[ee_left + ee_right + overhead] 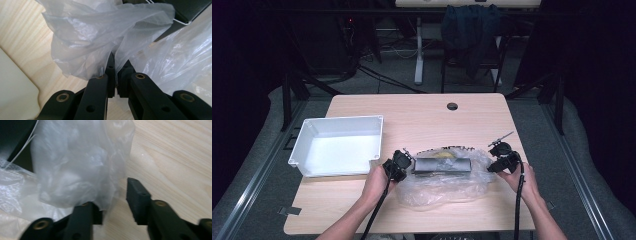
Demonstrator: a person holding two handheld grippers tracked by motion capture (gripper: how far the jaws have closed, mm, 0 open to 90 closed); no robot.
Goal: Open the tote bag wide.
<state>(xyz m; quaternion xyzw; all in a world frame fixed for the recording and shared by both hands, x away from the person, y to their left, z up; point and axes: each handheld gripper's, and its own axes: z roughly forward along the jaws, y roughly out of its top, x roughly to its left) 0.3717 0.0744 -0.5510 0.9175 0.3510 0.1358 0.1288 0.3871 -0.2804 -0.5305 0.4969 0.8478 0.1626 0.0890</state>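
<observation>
high view: wooden counter (422, 115), white plastic bin (337, 145) on its left half, open side up. clear plastic bag (444, 180) lies crumpled on the near middle of the counter, just right of the bin, apart from it. dark grey box (442, 165) sits inside the bag, long side across, something yellow behind it, too small to tell what. left tongs (408, 165) at the bag's left end, right tongs (488, 167) at its right end, a hand behind each.

left gripper view: left tongs (116, 72) jaws closed right down, pinching a fold of bag film (100, 45) between the pads.

right gripper view: right tongs (113, 200) jaws partly apart, bag film (75, 170) draped over the left jaw and hanging into the gap, right jaw clear of it; not clamped.
</observation>
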